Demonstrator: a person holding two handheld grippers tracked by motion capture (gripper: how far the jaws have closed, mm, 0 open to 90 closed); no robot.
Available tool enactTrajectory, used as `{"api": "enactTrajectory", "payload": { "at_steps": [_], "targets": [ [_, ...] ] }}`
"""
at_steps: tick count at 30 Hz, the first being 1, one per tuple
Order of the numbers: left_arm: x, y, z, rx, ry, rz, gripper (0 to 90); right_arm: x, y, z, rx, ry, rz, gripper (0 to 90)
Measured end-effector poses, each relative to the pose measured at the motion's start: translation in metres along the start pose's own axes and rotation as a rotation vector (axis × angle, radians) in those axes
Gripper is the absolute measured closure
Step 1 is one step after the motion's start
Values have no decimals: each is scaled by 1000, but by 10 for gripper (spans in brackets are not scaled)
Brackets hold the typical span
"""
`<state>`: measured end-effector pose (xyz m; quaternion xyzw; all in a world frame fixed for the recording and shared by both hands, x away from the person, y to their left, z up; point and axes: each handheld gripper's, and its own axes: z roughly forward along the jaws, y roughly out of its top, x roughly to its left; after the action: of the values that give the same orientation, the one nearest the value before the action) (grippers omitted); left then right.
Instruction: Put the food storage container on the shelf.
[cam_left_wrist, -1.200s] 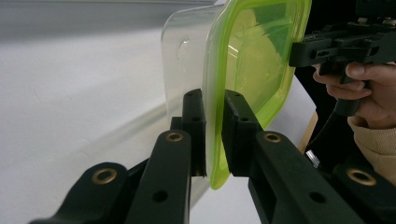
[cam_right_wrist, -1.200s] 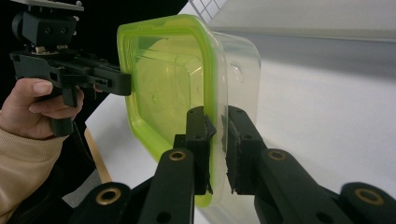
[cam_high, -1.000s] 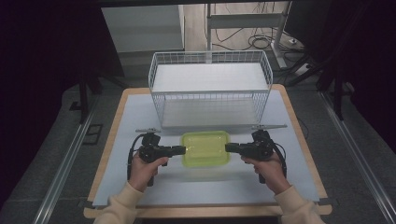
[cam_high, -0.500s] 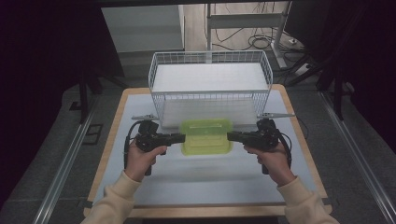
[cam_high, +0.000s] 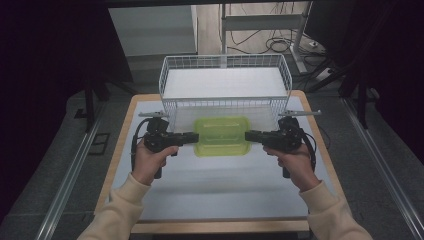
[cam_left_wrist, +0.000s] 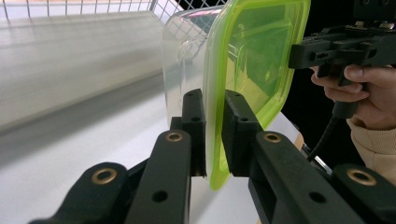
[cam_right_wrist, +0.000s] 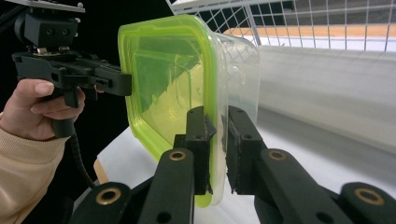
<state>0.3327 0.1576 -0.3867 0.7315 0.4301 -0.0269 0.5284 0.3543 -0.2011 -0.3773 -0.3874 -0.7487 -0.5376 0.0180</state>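
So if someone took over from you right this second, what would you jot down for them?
Left hand-held gripper: shut on the left rim of the green-lidded container.
Right hand-held gripper: shut on its right rim.
Container: held between both, level, lid on, in front of the wire basket at the far end of the table.
Done: gripped on both sides.
Left: probably carry it into the basket, then let go.

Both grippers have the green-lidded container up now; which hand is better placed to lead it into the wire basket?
Neither clearly: left gripper and right gripper clamp opposite rims of the container, level, centred before the basket. Move both together.
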Motion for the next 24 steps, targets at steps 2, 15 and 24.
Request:
{"api": "enactTrajectory", "payload": {
  "at_steps": [2,15,24],
  "targets": [
    [0,4,-1,-4,-2,1,810,1,4,-1,-3,-3,-9,809],
    [-1,37,1,-5,3,22,810,1,37,-8,-20,-31,-30,809],
    [1,56,3,3,10,31,810,-4,51,-8,-31,-39,-27,810]
  ]
}}
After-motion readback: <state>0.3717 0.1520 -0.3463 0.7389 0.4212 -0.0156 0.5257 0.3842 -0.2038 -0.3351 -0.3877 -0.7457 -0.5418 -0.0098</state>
